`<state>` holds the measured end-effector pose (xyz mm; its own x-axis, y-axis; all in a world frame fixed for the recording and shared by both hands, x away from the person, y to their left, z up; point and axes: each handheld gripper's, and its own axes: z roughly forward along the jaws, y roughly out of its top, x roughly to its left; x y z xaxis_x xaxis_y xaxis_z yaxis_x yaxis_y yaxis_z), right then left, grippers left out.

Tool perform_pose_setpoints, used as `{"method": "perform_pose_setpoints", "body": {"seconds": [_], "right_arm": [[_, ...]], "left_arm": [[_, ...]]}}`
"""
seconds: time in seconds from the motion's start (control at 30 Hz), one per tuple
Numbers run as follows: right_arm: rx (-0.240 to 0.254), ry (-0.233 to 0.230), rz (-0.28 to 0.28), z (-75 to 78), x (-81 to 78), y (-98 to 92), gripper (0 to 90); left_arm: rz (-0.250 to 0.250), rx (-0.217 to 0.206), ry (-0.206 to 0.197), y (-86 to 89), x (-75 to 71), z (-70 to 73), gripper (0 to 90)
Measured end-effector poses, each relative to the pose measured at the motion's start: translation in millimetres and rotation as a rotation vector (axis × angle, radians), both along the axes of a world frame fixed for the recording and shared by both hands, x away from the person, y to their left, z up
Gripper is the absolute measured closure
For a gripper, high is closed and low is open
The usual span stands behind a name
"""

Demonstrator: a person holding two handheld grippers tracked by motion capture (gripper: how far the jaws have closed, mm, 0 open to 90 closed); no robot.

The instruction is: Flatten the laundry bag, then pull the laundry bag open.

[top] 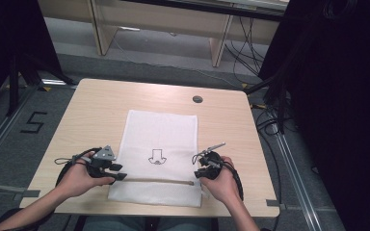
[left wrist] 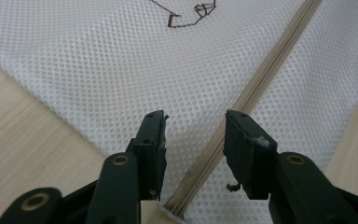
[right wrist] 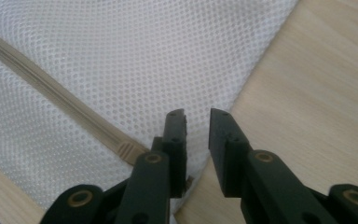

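A white mesh bag (top: 159, 137) lies flat on the wooden table (top: 91, 110), with a small dark drawing (top: 157, 158) on it and a tan zipper (top: 154, 180) running across near the front. My left gripper (top: 122, 172) is at the zipper's left end. Its jaws stand open (left wrist: 193, 119) on either side of the zipper (left wrist: 261, 84), not pressing on the mesh (left wrist: 112, 70). My right gripper (top: 198, 172) is at the zipper's right end. It is open by a narrow gap (right wrist: 196, 114) over the bag's edge (right wrist: 144, 56), just past the zipper's end tab (right wrist: 128, 150).
A round dark grommet (top: 197, 99) sits in the tabletop near the far edge. Bare wood (right wrist: 307, 93) lies right of the bag. Cables (top: 270, 120) hang off the table's right side, and dark stands flank it on both sides.
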<state>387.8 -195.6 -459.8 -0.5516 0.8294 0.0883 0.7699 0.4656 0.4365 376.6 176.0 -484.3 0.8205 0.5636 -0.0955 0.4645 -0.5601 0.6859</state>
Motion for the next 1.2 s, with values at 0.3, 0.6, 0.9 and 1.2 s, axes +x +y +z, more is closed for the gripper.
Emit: {"method": "perform_pose_setpoints", "body": {"seconds": [0.3,0.6,0.9,1.2], "right_arm": [[0.019,-0.064,-0.054,0.5,4.1,-20.0,67.2],[0.011,-0.095,-0.072,5.1,0.9,-32.7,71.5],[-0.001,-0.049,-0.046,10.6,-3.6,-29.8,85.9],[-0.001,0.038,-0.006,12.9,-8.4,-22.3,88.8]], "left_arm": [[0.024,-0.066,0.005,-8.6,0.2,-1.6,44.4],[0.064,-0.116,-0.019,-6.8,2.9,-0.9,39.3],[0.032,-0.116,-0.020,-6.3,2.1,-1.6,43.6],[0.012,-0.123,-0.015,-5.6,2.6,-3.7,48.2]]}}
